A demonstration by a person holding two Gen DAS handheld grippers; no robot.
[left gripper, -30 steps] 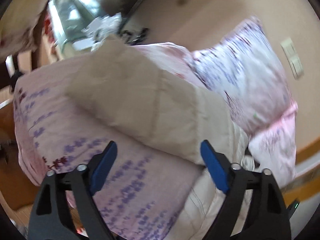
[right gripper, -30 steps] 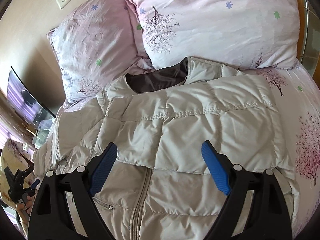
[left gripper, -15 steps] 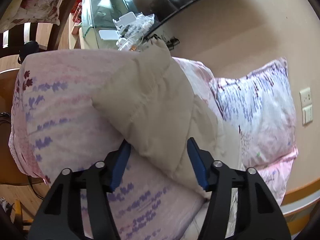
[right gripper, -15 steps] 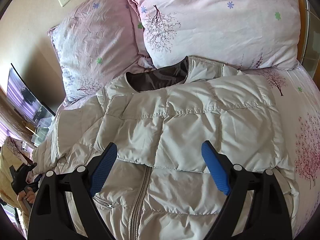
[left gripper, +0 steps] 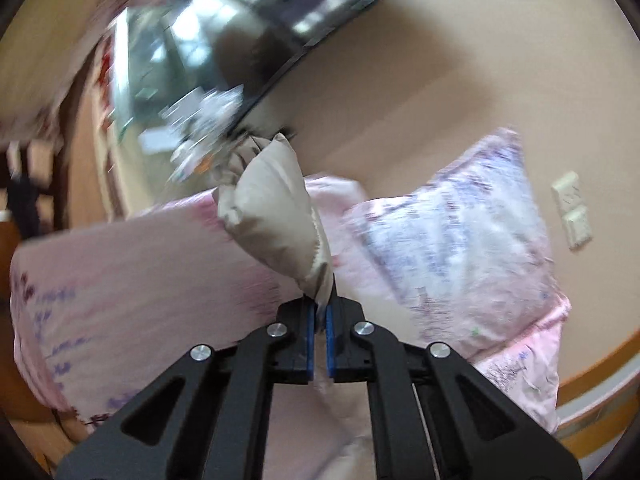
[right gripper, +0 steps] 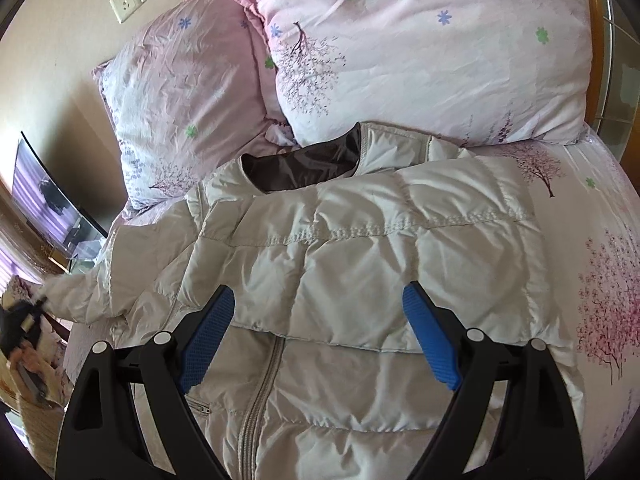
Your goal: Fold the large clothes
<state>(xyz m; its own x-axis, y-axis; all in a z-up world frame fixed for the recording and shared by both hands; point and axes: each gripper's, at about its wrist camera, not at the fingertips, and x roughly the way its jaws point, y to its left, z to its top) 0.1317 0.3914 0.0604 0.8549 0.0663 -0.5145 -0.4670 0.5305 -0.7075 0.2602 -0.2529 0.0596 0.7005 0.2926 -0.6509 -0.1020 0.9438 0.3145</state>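
A cream quilted puffer jacket (right gripper: pixel 360 264) lies front up on the bed, its zip running toward me and one sleeve folded across its chest. The other sleeve (right gripper: pixel 80 296) stretches off to the left, where my left gripper (right gripper: pixel 24 316) holds its end, blurred. In the left wrist view the left gripper (left gripper: pixel 319 330) is shut on the sleeve cuff (left gripper: pixel 276 216), which is lifted above the bedspread. My right gripper (right gripper: pixel 318 340) hovers open over the jacket's chest, nothing between its blue pads.
Two pink floral pillows (right gripper: pixel 420 52) lean at the head of the bed beyond the collar. The floral bedspread (right gripper: pixel 600 260) shows right of the jacket. A wall socket (right gripper: pixel 128 0), a screen (right gripper: pixel 44 196) and a cluttered glass-topped table (left gripper: pixel 168 92) stand on the left.
The left gripper's jaws closed from wide open onto the sleeve cuff and lifted it off the bedspread. The right gripper stayed still and open.
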